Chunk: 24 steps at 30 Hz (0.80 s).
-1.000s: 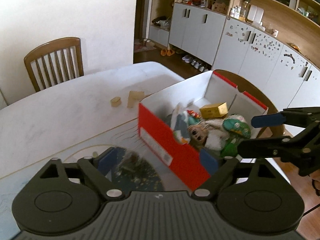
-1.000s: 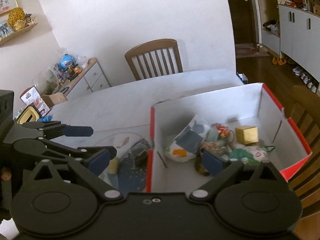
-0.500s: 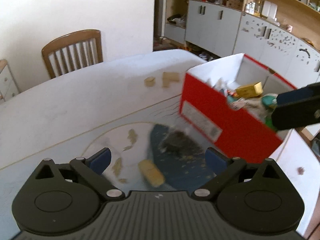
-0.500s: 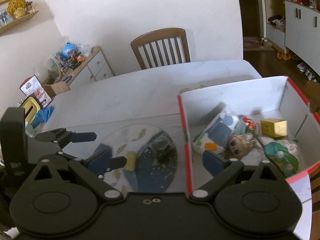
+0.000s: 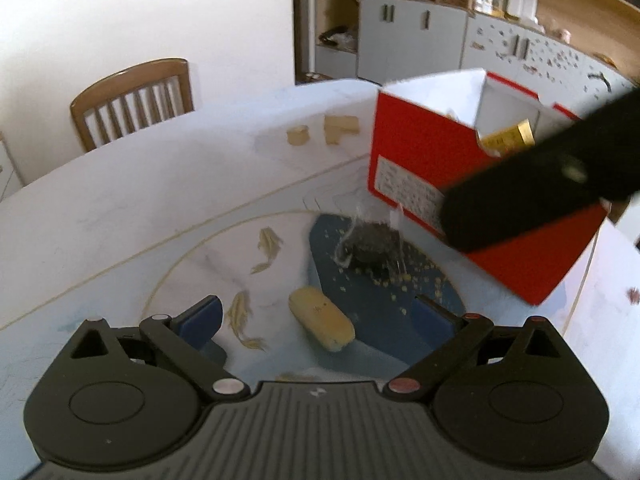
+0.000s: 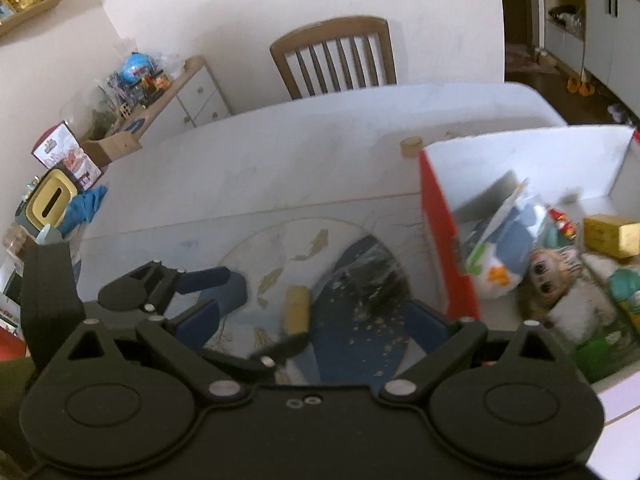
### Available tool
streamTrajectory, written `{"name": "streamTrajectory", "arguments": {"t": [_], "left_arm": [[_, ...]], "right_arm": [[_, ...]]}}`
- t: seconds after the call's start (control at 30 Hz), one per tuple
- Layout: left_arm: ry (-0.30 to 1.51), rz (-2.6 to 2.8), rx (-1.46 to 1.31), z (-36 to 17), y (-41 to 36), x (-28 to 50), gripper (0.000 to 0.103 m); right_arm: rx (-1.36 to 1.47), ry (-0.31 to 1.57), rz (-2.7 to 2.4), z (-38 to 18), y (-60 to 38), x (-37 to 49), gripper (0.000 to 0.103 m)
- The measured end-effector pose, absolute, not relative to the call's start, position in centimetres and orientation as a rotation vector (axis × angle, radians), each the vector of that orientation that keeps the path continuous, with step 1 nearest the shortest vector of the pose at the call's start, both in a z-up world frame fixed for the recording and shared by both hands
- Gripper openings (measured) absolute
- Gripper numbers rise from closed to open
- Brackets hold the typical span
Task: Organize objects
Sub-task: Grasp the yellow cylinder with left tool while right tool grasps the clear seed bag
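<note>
Left wrist: one yellow block [image 5: 322,319], two wooden pieces [image 5: 341,129]; both jaws wide, empty.

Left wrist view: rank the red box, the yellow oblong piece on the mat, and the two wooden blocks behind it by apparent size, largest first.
1. red box, by far the largest.
2. yellow oblong piece, though it lies nearest the camera, which inflates it.
3. L-shaped wooden block and round wooden block: both small and far off; the L-shaped one looks slightly bigger, but unsure.
</note>
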<state>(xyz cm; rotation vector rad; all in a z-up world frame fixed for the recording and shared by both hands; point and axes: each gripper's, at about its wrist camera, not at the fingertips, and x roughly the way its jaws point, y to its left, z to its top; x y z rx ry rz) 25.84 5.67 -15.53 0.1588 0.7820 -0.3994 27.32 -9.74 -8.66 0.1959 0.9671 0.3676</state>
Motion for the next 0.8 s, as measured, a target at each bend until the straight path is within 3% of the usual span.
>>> {"name": "streamTrajectory", "arguments": {"t": [0.63,0.8], "left_arm": [[0.792,-0.317,0.111,-18.8,4.9,26.1,0.100],[0.805,-0.303,0.092,-19.2,4.9,26.3,0.089]], "right_arm": [[0.328,1.113,0.092,-14.0,-7.4,34.1,0.092],[0.340,1.141,0.022,-14.9,-7.1,35.0,0.089]]}}
